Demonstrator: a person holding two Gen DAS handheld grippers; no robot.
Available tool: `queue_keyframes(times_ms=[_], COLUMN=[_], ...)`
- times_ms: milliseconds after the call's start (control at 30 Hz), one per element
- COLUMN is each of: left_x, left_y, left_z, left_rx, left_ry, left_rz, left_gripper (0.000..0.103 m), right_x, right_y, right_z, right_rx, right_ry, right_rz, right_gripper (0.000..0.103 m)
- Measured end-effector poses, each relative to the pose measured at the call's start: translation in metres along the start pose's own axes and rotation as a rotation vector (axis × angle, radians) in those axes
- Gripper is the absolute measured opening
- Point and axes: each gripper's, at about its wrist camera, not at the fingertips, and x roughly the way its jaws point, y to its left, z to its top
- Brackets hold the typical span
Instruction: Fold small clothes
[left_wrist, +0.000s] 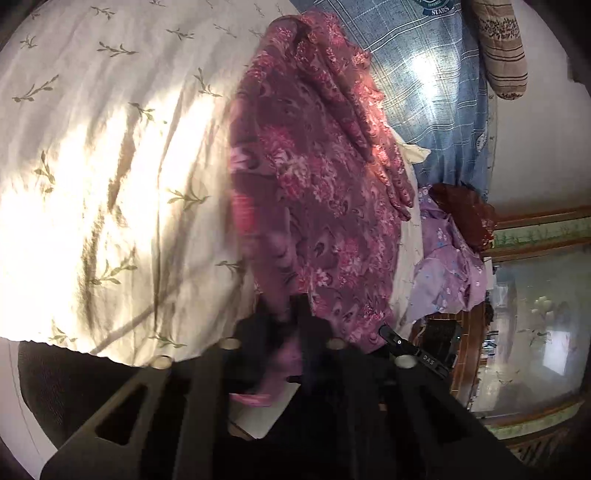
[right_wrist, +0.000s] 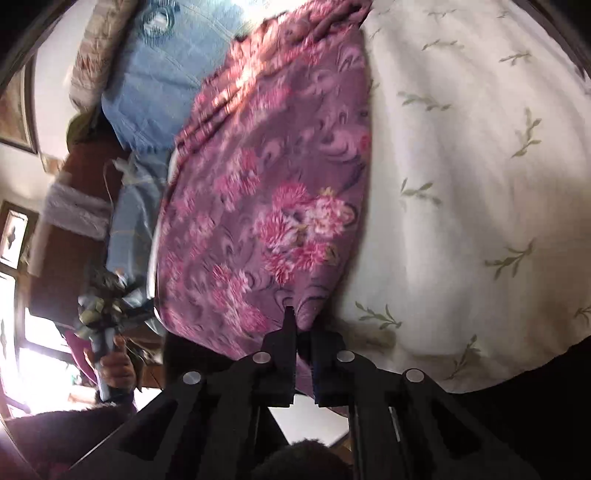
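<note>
Purple garment (left_wrist: 314, 192) of thin fabric printed with pink flowers, lying lengthwise on a cream bedsheet with a green sprig pattern (left_wrist: 110, 166), its near hem at the near edge of the bed and its far end bunched in folds toward a blue checked cloth (left_wrist: 424, 74).

Left wrist view: the left gripper (left_wrist: 284, 325), black and two-fingered, has its jaws closed on the near hem of the garment; a fold of the purple fabric hangs blurred between and below the fingers. Sunlight falls in bright patches on the sheet to the left of the garment. To the right of it lie a lilac flowered cloth (left_wrist: 447, 269) and a dark red cloth (left_wrist: 465, 210), with a striped brown bolster (left_wrist: 502, 51) at the far right.

Right wrist view: the right gripper (right_wrist: 293, 325) is likewise closed, pinching the near hem of the same garment (right_wrist: 266, 192), and a strip of fabric passes down between its fingers. The sheet (right_wrist: 480, 166) extends to the right of the garment; the blue cloth (right_wrist: 166, 81) lies at the far left. At the near left, a hand (right_wrist: 116, 369) grasps a handle; what that handle carries cannot be told.
</note>
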Motion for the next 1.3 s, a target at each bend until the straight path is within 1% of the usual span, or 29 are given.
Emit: queue_keyframes(times_ms=[33,100,167,200,233,267,300,333,367,400,433,467,500,533,567,600,667,767,867,933,1000,1033,1100,1133,1167,1200,1233,1267,1300], left_x=[-0.005,-0.01,-0.008,-0.004,-0.001,0.001,0.001,-0.001,-0.002,-0.002,-0.001,0.002,0.006,0.008,0.01,0.01,0.003,-0.011,-0.014,-0.009,0.004,0.01,0.026,0.032,0.04,0.045,0.047,0.044,0.037], left_y=[-0.004,-0.007,0.001,0.009,0.016,0.023,0.027,0.03,0.029,0.027,0.022,0.015,0.006,-0.001,-0.007,-0.013,-0.026,-0.057,-0.086,-0.107,-0.127,-0.134,-0.146,-0.15,-0.151,-0.151,-0.148,-0.143,-0.138], left_z=[0.0,0.002,0.005,0.005,0.005,0.005,0.004,0.002,0.002,0.002,0.001,0.0,-0.003,-0.006,-0.008,-0.009,-0.006,0.009,0.037,0.066,0.107,0.128,0.185,0.209,0.239,0.255,0.272,0.278,0.279], left_rx=[0.003,0.016,0.0,-0.024,-0.043,-0.057,-0.069,-0.082,-0.084,-0.079,-0.062,-0.029,0.017,0.047,0.07,0.083,0.093,0.132,0.158,0.181,0.193,0.186,0.131,0.101,0.05,0.01,-0.035,-0.068,-0.089], left_ry=[-0.014,-0.038,-0.04,-0.023,-0.013,-0.005,-0.002,-0.002,0.0,0.002,-0.001,0.003,0.011,0.013,0.019,0.022,0.001,-0.041,-0.07,-0.085,-0.099,-0.11,-0.155,-0.176,-0.19,-0.194,-0.196,-0.208,-0.23], left_rz=[-0.001,0.046,0.068,0.084,0.094,0.094,0.064,0.027,0.003,-0.008,0.001,0.021,0.039,0.045,0.042,0.022,-0.019,-0.08,-0.11,-0.108,-0.079,-0.069,-0.035,-0.002,0.056,0.094,0.121,0.116,0.088], left_gripper=[0.007,0.007,0.008,0.011,0.021,0.028,0.033,0.044,0.049,0.055,0.056,0.055,0.051,0.026,0.011,0.007,0.007,0.007,0.007,0.007,0.007,0.007,0.007,0.009,0.01,0.01,0.01,0.011,0.019], right_x=[-0.013,-0.024,-0.022,-0.017,-0.01,-0.005,0.001,0.008,0.012,0.013,0.015,0.016,0.017,0.017,0.017,0.013,0.004,-0.006,-0.016,-0.022,-0.029,-0.03,-0.033,-0.033,-0.031,-0.03,-0.032,-0.035,-0.037], right_y=[-0.001,-0.007,-0.014,-0.015,-0.017,-0.018,-0.018,-0.018,-0.016,-0.013,-0.009,-0.006,-0.002,0.004,0.009,0.013,0.016,0.017,0.018,0.018,0.015,0.015,0.008,0.0,-0.007,-0.014,-0.023,-0.029,-0.034], right_z=[0.004,0.011,0.015,0.014,0.01,0.008,0.006,0.0,-0.002,-0.003,-0.004,-0.003,-0.003,-0.002,-0.003,-0.002,0.004,0.021,0.047,0.069,0.101,0.12,0.162,0.191,0.213,0.231,0.249,0.255,0.256], right_rx=[0.013,0.039,0.044,0.048,0.059,0.066,0.071,0.071,0.063,0.051,0.029,0.011,-0.011,-0.04,-0.058,-0.065,-0.053,0.003,0.058,0.08,0.098,0.108,0.142,0.197,0.239,0.255,0.304,0.328,0.34], right_ry=[-0.045,-0.08,-0.052,-0.021,0.01,0.035,0.064,0.096,0.111,0.112,0.111,0.117,0.116,0.117,0.109,0.09,0.057,0.013,-0.05,-0.103,-0.153,-0.186,-0.252,-0.302,-0.341,-0.355,-0.393,-0.426,-0.436], right_rz=[0.028,0.057,0.047,0.044,0.024,0.03,0.048,0.073,0.087,0.085,0.081,0.076,0.063,0.052,0.047,0.054,0.114,0.211,0.314,0.366,0.402,0.405,0.422,0.444,0.439,0.394,0.268,0.209,0.198], right_gripper=[0.005,0.005,0.008,0.011,0.015,0.023,0.029,0.039,0.044,0.044,0.046,0.039,0.026,0.007,0.005,0.005,0.005,0.005,0.005,0.005,0.005,0.005,0.005,0.01,0.012,0.015,0.025,0.03,0.031])
